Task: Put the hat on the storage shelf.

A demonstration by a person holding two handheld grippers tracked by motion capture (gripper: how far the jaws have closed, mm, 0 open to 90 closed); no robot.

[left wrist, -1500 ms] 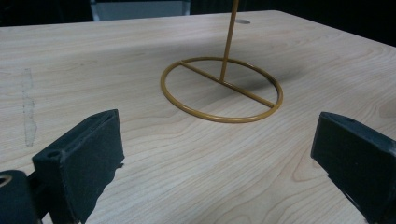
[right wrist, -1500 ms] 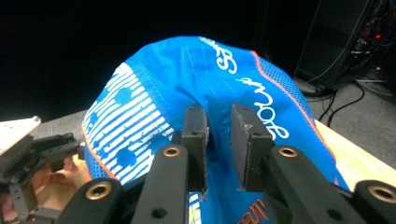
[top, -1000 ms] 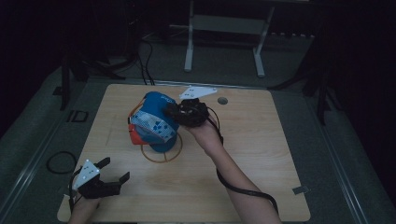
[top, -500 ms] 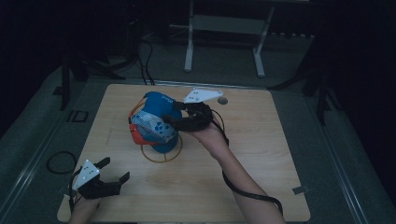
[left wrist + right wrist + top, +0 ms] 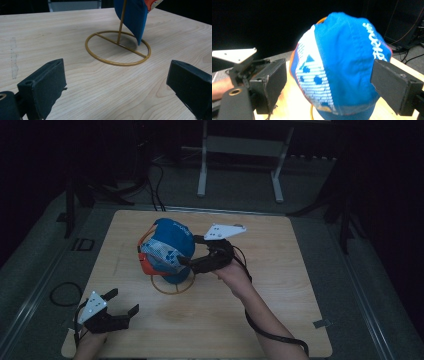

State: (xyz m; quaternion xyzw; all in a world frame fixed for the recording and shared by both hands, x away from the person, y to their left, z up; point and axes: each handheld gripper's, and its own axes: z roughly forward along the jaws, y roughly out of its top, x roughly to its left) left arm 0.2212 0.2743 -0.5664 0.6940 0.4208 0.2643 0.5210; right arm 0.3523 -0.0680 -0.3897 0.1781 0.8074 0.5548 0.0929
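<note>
Dark room, pale wood table (image 5: 280,320). Blue cap (image 5: 170,251) hangs on a yellow wire stand (image 5: 117,47) near the table's middle. Right gripper (image 5: 192,251) beside the cap, jaws just opened wide, cap between them, pads apart from it. Left gripper (image 5: 122,302) rests near the front-left corner, jaws spread, nothing between.

Each hand carries a black two-jaw gripper. The left gripper (image 5: 121,306), near the table's left edge, bears a pale grey three-cornered plate dotted with small dark holes, and a thin black cable loops off beside it. The right gripper (image 5: 189,251) carries a like plate with several small holes. A black cable trails from it along the bare, sleeveless forearm. Its jaws end in blocky, matt black pads (image 5: 271,82) with scuffed edges, and a brass-coloured ringed hole sits on the near left body.
</note>
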